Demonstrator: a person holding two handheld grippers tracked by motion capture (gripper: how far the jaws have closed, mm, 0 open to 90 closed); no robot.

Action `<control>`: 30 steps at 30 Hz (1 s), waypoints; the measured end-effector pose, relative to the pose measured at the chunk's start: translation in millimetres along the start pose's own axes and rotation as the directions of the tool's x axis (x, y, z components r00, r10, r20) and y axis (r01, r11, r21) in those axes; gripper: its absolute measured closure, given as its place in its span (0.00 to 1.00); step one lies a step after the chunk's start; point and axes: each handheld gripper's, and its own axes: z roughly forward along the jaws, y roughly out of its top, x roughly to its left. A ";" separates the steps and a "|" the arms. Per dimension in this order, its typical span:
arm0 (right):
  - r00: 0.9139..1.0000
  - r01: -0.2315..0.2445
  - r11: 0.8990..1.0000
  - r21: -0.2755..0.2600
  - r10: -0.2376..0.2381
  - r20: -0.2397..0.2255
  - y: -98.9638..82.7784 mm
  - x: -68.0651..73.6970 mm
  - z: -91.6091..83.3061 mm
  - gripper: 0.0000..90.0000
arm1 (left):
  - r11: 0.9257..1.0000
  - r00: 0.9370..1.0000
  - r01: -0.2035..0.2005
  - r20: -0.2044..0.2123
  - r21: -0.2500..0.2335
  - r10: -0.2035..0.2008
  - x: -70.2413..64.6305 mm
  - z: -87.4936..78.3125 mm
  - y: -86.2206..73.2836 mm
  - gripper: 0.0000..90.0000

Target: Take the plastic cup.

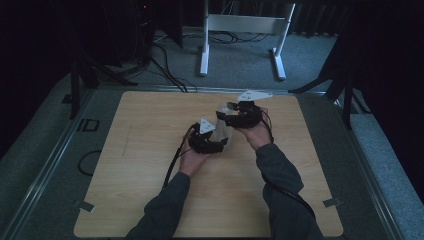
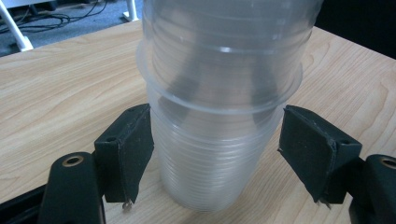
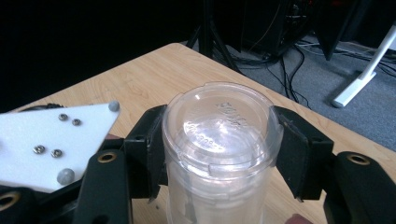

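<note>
A stack of clear plastic cups (image 2: pixel 219 93) stands bottom-up near the middle of a wooden counter (image 1: pixel 135 165), caught between two hand-held grippers. The right gripper (image 3: pixel 217 149) has its jaws pinched on the topmost cup (image 3: pixel 219 135) just under its upturned base, both black pads (image 3: pixel 154 144) pressed to the ribbed wall. The left gripper (image 2: pixel 217 154), lower down, brackets the lower cup (image 2: pixel 212 172) of the stack: its left pad (image 2: pixel 128 149) touches or nearly touches the wall, while its right pad shows a sliver of daylight, so these jaws are spread around the cup without a grip on it. In the high view the person's two hands sit close together, the left gripper (image 1: pixel 207 140) just in front of the right gripper (image 1: pixel 242 117), with the cups (image 1: pixel 223 131) between them.

The work looks like pulling one cup off the nest, and the risks lie in the thin plastic. If the upper cup is lifted before the lower jaws bite, the whole stack will likely rise together or tip. Too hard a squeeze could buckle the walls and wedge the cups tighter. A lopsided pull could also skid the base across the smooth counter.
</note>
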 end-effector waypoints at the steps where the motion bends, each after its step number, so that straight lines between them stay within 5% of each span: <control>1: 1.000 0.000 1.000 0.000 0.000 0.000 0.0 0.0 0.0 0.44 | 1.000 1.000 0.000 0.000 0.000 0.000 0.0 0.0 0.0 0.29; 30: 1.000 -0.002 1.000 -0.021 0.001 -0.023 24.3 1.4 -14.4 0.45 | 1.000 1.000 0.001 0.005 -0.006 -0.001 2.9 -9.2 0.8 0.29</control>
